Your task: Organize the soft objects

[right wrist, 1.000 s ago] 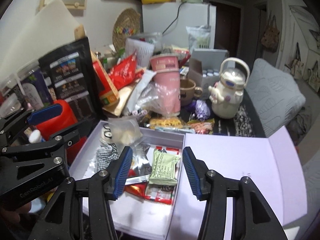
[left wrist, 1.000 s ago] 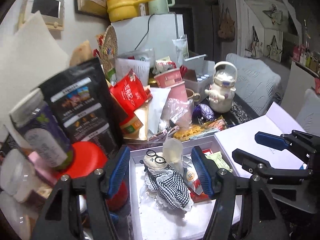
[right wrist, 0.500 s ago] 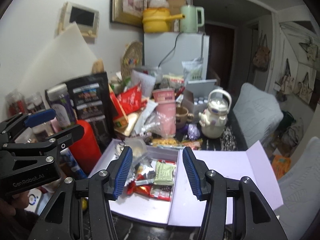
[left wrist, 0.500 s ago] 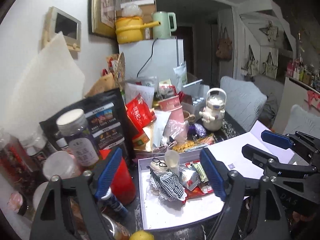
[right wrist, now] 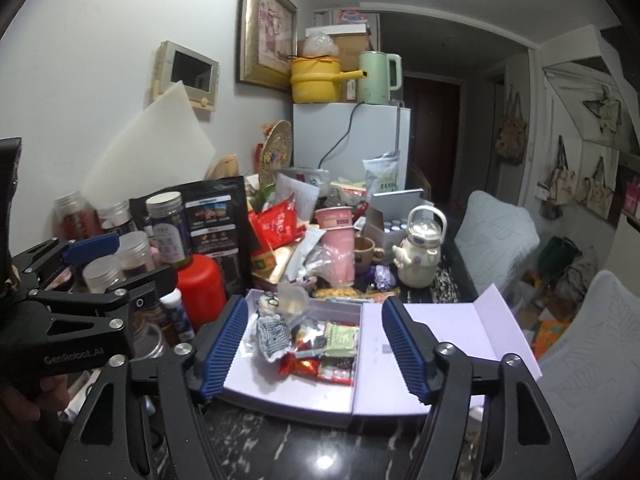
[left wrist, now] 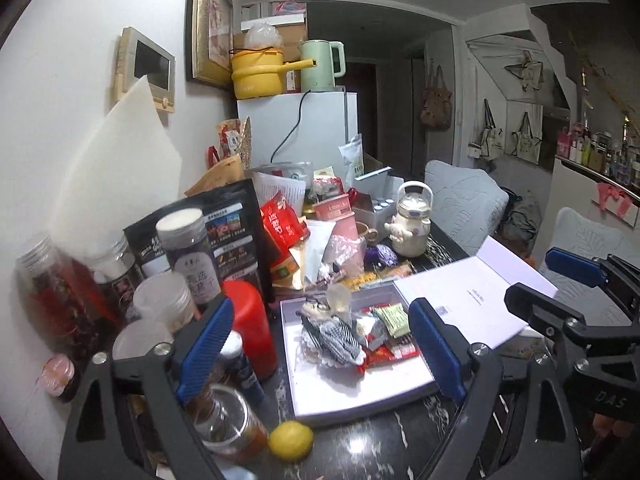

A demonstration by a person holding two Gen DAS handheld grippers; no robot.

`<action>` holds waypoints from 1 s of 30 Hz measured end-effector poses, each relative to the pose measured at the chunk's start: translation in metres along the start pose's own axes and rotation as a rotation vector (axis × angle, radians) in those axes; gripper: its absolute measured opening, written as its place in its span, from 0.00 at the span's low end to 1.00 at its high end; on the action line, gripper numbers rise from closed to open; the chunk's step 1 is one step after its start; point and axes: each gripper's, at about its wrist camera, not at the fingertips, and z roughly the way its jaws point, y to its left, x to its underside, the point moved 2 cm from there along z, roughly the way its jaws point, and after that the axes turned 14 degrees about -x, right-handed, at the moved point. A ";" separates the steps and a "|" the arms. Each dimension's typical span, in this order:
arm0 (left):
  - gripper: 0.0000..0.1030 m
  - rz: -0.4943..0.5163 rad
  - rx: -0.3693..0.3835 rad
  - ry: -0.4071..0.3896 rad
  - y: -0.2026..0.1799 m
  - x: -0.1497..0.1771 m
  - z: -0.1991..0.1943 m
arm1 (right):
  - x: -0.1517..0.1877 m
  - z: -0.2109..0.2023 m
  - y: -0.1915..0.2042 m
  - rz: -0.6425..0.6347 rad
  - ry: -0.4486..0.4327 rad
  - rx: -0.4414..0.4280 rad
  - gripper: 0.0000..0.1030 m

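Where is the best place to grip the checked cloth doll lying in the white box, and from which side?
Probably grip the checked cloth doll across its narrow midsection, coming from above: it lies flat in the white box, walls around it and snack packets crowding one side.

"GenRobot.AI" on left gripper point(right wrist: 86, 276)

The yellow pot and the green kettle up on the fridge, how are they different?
The yellow pot is short and wide; the green kettle is tall and narrow. The pot's long straight handle pokes sideways towards the kettle; the kettle has a loop handle on its side. A clear bag sits on top of the pot; the kettle has none. Both stand side by side on the white fridge.
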 end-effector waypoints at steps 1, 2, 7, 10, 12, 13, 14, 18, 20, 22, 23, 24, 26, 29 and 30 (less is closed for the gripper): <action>0.87 0.005 0.004 0.007 0.001 0.003 -0.002 | 0.002 -0.004 0.004 0.000 -0.004 0.004 0.72; 0.87 0.011 0.008 0.011 0.001 0.008 -0.006 | 0.006 -0.008 0.007 -0.001 -0.007 0.006 0.73; 0.87 0.017 -0.001 0.025 0.006 0.026 -0.018 | 0.023 -0.023 0.022 0.001 -0.004 0.027 0.77; 0.87 0.010 0.007 0.043 0.009 0.037 -0.023 | 0.033 -0.029 0.029 0.006 0.002 0.036 0.78; 0.87 0.009 0.005 0.048 0.011 0.044 -0.026 | 0.041 -0.032 0.033 0.013 0.009 0.036 0.79; 0.87 0.011 0.001 0.050 0.011 0.048 -0.027 | 0.045 -0.033 0.034 0.018 0.014 0.036 0.79; 0.87 0.015 -0.003 0.055 0.012 0.053 -0.029 | 0.049 -0.033 0.035 0.026 0.019 0.035 0.79; 0.87 0.010 -0.004 0.074 0.015 0.070 -0.033 | 0.067 -0.034 0.037 0.052 0.047 0.038 0.79; 0.87 0.003 -0.005 0.086 0.016 0.079 -0.033 | 0.076 -0.035 0.038 0.067 0.060 0.045 0.79; 0.87 -0.003 0.001 0.096 0.017 0.086 -0.033 | 0.084 -0.037 0.038 0.077 0.067 0.055 0.79; 0.87 -0.006 0.005 0.100 0.017 0.089 -0.033 | 0.088 -0.038 0.040 0.082 0.072 0.060 0.79; 0.87 -0.011 0.012 0.107 0.017 0.093 -0.033 | 0.090 -0.038 0.040 0.085 0.077 0.062 0.79; 0.87 -0.015 0.023 0.112 0.017 0.099 -0.034 | 0.097 -0.039 0.041 0.092 0.087 0.071 0.79; 0.87 -0.014 0.035 0.111 0.016 0.105 -0.037 | 0.106 -0.041 0.042 0.101 0.099 0.078 0.79; 0.87 -0.012 0.038 0.110 0.015 0.107 -0.038 | 0.107 -0.042 0.043 0.102 0.102 0.078 0.79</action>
